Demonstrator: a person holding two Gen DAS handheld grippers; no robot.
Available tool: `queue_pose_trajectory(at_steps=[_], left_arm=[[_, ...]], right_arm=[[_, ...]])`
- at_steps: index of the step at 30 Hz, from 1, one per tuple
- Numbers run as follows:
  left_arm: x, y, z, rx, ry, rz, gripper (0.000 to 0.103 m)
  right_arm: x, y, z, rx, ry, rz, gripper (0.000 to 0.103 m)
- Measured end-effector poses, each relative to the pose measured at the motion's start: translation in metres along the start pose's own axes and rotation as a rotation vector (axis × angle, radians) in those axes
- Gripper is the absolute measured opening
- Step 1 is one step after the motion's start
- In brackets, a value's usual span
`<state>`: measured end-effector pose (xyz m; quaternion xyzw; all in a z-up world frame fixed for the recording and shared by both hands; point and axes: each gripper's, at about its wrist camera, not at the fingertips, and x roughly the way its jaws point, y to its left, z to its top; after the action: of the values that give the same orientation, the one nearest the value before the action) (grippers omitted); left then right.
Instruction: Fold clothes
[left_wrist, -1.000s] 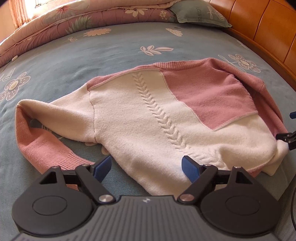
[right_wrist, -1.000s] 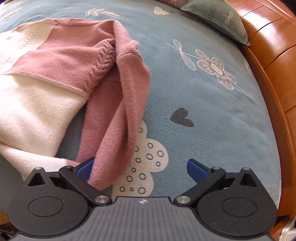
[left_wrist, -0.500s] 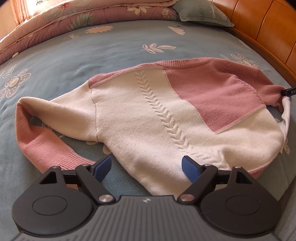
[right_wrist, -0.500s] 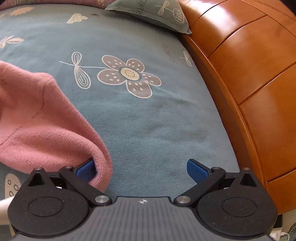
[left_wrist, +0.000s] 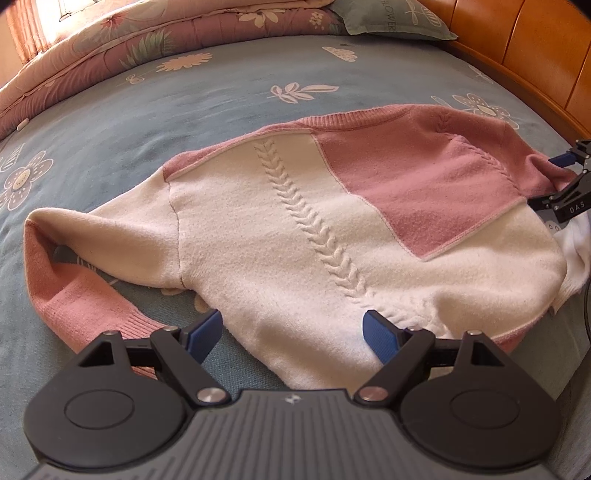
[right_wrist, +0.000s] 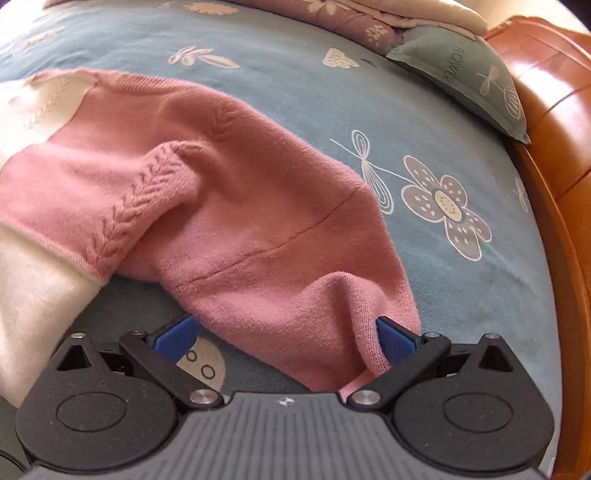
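At lower centre, the right gripper (right_wrist: 284, 341) (wide open, like the idle left gripper (left_wrist: 293, 336)) now straddles the pink-and-cream knitted sweater's pink sleeve (right_wrist: 295, 258), ready to grasp.

Your left camera looks steeply down over the sweater (left_wrist: 295, 229) hem; your right sits close over its pink sleeve. Both share the bed (left_wrist: 110, 122).
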<state>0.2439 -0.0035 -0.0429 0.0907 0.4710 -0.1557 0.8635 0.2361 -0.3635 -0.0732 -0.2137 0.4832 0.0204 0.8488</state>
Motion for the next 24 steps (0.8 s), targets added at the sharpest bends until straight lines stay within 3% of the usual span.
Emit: queue_pose_trajectory(at_steps=[3, 6, 9, 17, 24], left_arm=[[0.001, 0.001, 0.0, -0.005, 0.001, 0.002, 0.084], [-0.001, 0.005, -0.001, -0.016, -0.005, 0.006, 0.084], [-0.006, 0.016, -0.002, -0.057, -0.021, -0.006, 0.084], [-0.007, 0.063, -0.001, -0.256, -0.024, -0.115, 0.084], [0.003, 0.078, -0.002, -0.382, -0.026, -0.217, 0.084]], right_arm=[[0.007, 0.002, -0.008, -0.03, -0.028, -0.105, 0.103], [0.009, -0.03, -0.014, 0.1, -0.034, -0.242, 0.103], [0.001, -0.048, -0.022, 0.204, -0.034, -0.198, 0.103], [-0.019, 0.018, -0.016, 0.016, -0.158, -0.068, 0.103], [-0.01, 0.03, -0.001, -0.042, -0.14, -0.058, 0.103]])
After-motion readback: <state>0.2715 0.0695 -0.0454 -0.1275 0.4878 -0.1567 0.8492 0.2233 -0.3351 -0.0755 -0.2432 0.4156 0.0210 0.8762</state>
